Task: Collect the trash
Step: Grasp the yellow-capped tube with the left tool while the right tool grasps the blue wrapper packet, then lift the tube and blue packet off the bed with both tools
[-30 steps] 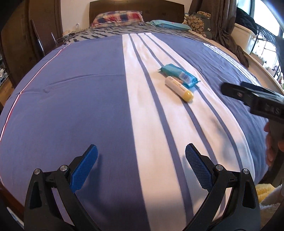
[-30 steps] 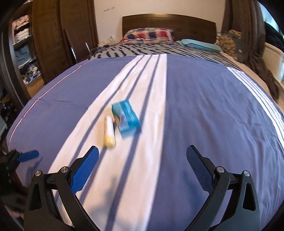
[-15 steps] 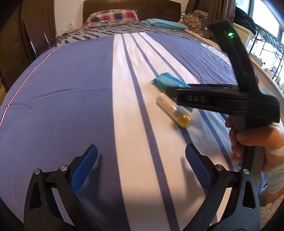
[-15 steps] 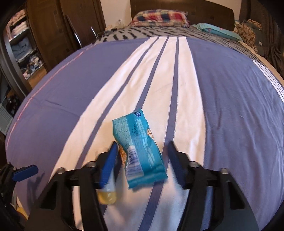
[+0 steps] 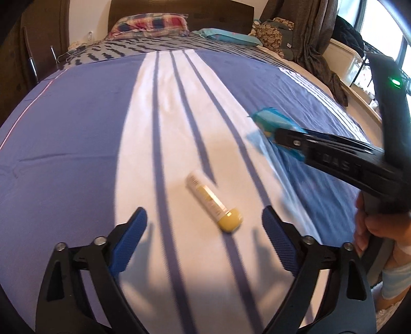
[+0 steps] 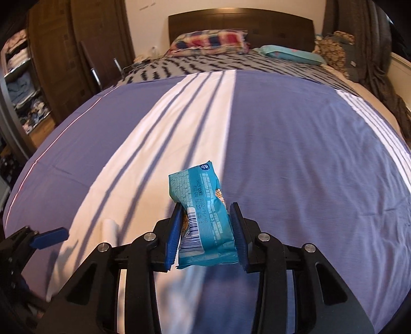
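Observation:
A white tube with a yellow cap lies on the white stripe of the bed cover. Its cap end sits between the tips of my left gripper, whose jaws are closing but do not touch it. My right gripper is still closing, and its blue pads press both sides of a teal snack packet. In the left wrist view the right gripper reaches in from the right with the teal snack packet sticking out of its tip. The tube's white end and a left fingertip show low on the left in the right wrist view.
The bed carries a plaid pillow and a teal pillow by the dark headboard. A wooden wardrobe stands to the left, and curtains and piled clothes to the right. A hand holds the right gripper's handle.
My right gripper came down onto the teal packet and its jaws closed from wide open onto it. My left gripper moved forward to the tube and its jaws narrowed slightly.

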